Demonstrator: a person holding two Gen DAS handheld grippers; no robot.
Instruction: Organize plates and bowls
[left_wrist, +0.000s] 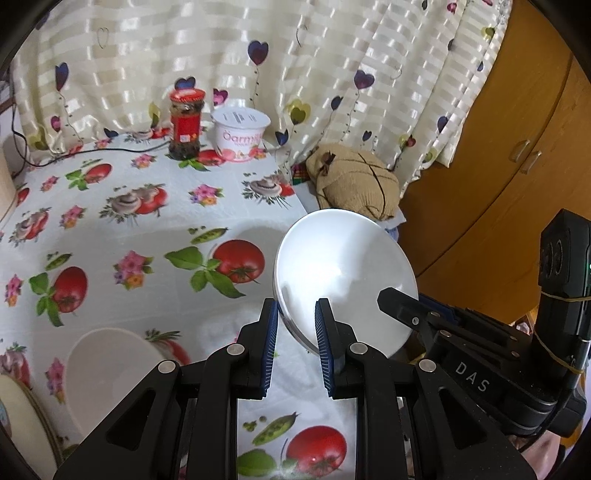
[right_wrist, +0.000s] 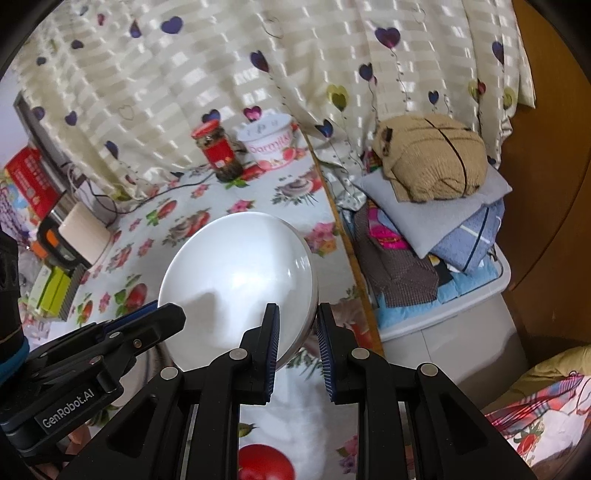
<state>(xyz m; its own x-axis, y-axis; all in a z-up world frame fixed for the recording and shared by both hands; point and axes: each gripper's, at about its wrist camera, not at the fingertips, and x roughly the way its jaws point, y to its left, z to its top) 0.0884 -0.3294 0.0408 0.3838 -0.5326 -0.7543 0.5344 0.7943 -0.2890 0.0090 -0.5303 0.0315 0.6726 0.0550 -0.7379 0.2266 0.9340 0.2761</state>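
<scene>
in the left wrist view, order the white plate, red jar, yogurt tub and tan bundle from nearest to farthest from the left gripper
1. white plate, rim between the left gripper fingers
2. tan bundle, beyond the table's right edge
3. red jar and yogurt tub, side by side at the back; too close to call

Left gripper (left_wrist: 295, 332) reaching forward over table, blue-padded fingers (left_wrist: 271, 343) standing a small gap apart, straddling an edge at lower left rather than pressing flat together. Right gripper (right_wrist: 297, 332) reaching forward alongside, blue pads (right_wrist: 327, 350) likewise narrowly parted, straddling opposite edge at lower right. Both grippers angling inward toward each other, tips close; each showing up as black linkage at side of other's wrist view.
</scene>
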